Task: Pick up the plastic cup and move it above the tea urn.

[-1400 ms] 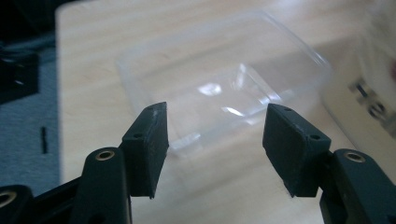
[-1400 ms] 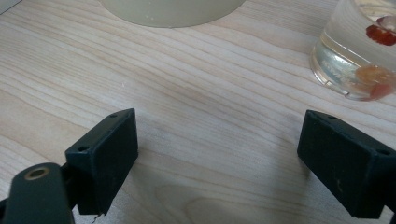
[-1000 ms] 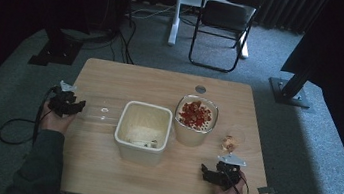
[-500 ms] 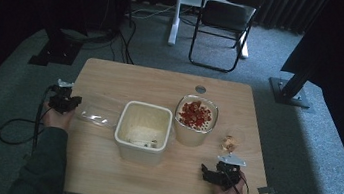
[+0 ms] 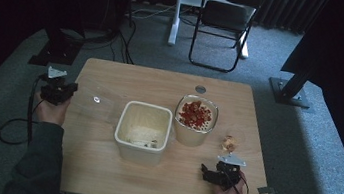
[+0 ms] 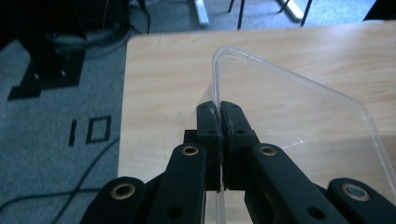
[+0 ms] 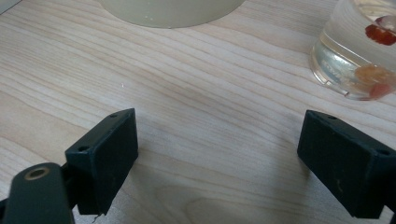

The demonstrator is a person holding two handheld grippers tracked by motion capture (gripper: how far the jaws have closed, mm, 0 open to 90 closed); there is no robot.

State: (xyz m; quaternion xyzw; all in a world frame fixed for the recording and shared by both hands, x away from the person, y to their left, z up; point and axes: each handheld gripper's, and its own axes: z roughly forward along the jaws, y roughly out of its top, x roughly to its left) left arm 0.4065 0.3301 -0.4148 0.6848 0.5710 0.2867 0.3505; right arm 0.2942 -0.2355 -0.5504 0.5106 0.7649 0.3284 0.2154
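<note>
Nearby: cream tub (image 5: 143, 131), jar of red pieces (image 5: 195, 120), crumbs (image 5: 228, 144).

Wooden table (image 5: 98, 178) on grey carpet

A cream tub (image 5: 143, 131) stands mid-table, a clear jar (image 5: 195, 121) of red pieces just right of it, a small scrap (image 5: 228, 144) farther right.

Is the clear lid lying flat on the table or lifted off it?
Lifted, tilted. The left claw is shut on the rim of the clear lid, and the lid's far corner stands above the table.
</note>
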